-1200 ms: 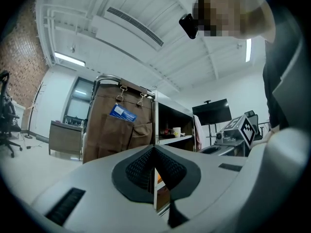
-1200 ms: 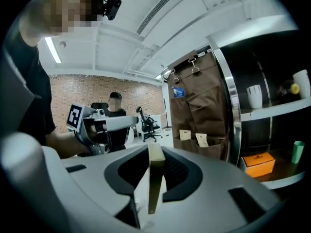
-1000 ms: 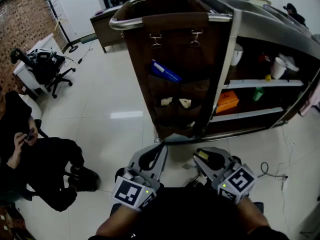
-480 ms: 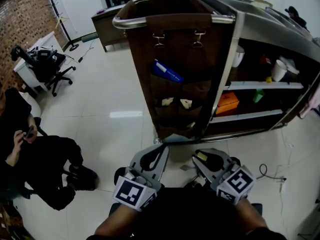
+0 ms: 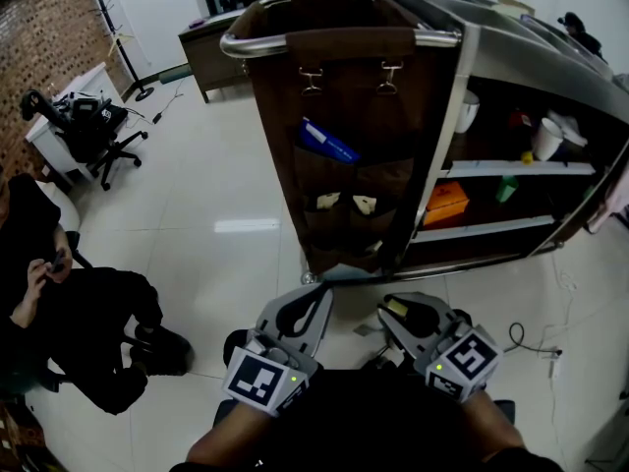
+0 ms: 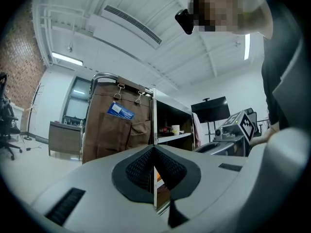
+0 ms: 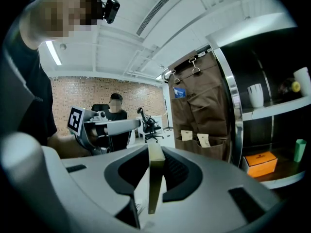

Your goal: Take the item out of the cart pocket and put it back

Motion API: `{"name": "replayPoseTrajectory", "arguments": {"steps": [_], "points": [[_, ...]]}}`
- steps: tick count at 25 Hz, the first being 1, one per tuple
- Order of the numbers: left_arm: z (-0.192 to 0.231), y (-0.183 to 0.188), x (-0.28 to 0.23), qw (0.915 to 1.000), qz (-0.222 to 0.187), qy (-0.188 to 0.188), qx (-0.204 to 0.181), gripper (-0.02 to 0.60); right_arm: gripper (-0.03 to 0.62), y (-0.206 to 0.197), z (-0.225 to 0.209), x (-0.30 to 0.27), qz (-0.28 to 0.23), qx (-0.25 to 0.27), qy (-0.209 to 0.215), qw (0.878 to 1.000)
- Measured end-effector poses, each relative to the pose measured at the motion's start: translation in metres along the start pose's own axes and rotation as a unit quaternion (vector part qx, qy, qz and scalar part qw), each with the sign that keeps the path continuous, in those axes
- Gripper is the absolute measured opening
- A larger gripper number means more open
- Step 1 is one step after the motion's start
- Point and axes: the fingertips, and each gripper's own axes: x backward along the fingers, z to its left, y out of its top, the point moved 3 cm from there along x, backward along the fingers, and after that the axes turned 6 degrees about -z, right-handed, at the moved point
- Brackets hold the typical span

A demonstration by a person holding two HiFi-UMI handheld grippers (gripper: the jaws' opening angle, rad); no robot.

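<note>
Head view first: I've got both grippers low and close to me, the left gripper (image 5: pixel 305 303) and right gripper (image 5: pixel 398 310) side by side, aimed at the cart (image 5: pixel 236 42) but well short of it. The blue card (image 5: pixel 327 141) sits tilted in the upper pocket (image 5: pixel 319 165) of the brown bag (image 5: pixel 344 87) hanging off the cart's end, its top corner poking out. Two small pale packets (image 5: pixel 346 203) sit in the lower pockets, and an orange box (image 5: pixel 447 200) is on a shelf (image 5: pixel 491 226) just to the right of the bag. A person (image 5: pixel 79 313) in black is seated off to my left on the tiled floor (image 5: pixel 216 195). Left gripper view: the fingers (image 6: pixel 138 171) are pressed together with nothing between them, and the bag with the blue card shows beyond them, well apart. Right gripper view: these fingers (image 7: pixel 177 171) are pinching a thin yellowish piece (image 7: pixel 154 178) that stands on edge between the pads. Can't tell what it actually is from here. Past it I can see the bag, the card up in its pocket, and both packets lower down.
</note>
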Motion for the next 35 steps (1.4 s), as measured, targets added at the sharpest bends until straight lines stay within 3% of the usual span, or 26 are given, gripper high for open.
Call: {"name": "replayPoseTrajectory", "arguments": {"steps": [23, 35], "points": [[0.002, -0.001, 0.000, 1.0000, 0.002, 0.004, -0.002, 0.000, 0.087, 0.001, 0.001, 0.001, -0.003, -0.001, 0.002, 1.000], [0.003, 0.000, 0.000, 1.0000, -0.002, 0.006, -0.001, 0.000, 0.087, 0.030, -0.003, 0.009, -0.030, -0.006, 0.006, 1.000]]}}
